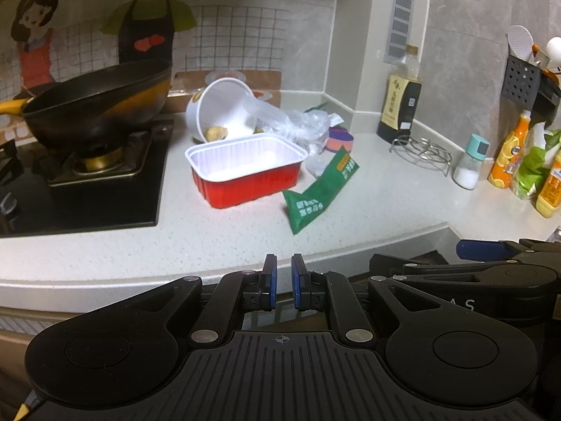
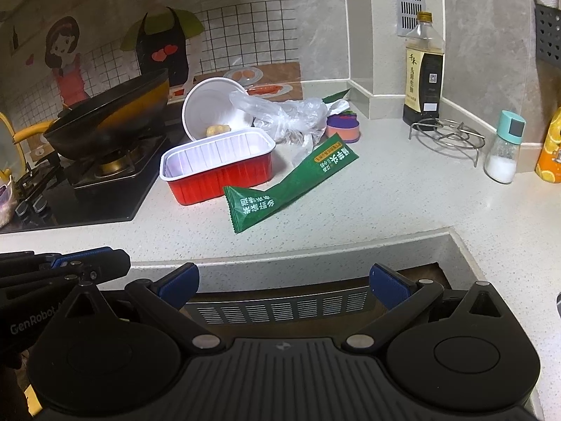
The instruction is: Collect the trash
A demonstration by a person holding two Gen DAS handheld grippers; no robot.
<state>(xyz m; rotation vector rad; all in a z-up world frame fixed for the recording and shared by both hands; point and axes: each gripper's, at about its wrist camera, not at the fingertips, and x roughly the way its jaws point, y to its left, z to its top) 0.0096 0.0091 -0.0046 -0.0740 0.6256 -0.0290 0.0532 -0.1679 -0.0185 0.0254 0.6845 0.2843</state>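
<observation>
Trash lies in a heap on the pale counter (image 1: 210,238). An empty red tray (image 1: 245,186) (image 2: 217,179) with a white lining sits in front. Behind it a white bowl (image 1: 221,105) (image 2: 207,105) lies tipped over with a food lump (image 1: 215,132) inside. A crumpled clear plastic bag (image 1: 291,119) (image 2: 287,115) rests beside the bowl. A long green packet (image 1: 319,193) (image 2: 280,189) lies flat to the right of the tray. My left gripper (image 1: 284,270) hangs shut and empty before the counter's front edge. My right gripper (image 2: 284,280) stands open and empty beside it.
A black wok (image 1: 94,101) sits on the gas stove (image 1: 105,175) at the left. A dark sauce bottle (image 1: 399,105), wire trivet (image 1: 420,151), salt shaker (image 1: 470,165) and orange bottles (image 1: 508,154) line the right. A purple and orange round thing (image 2: 342,128) lies behind the packet.
</observation>
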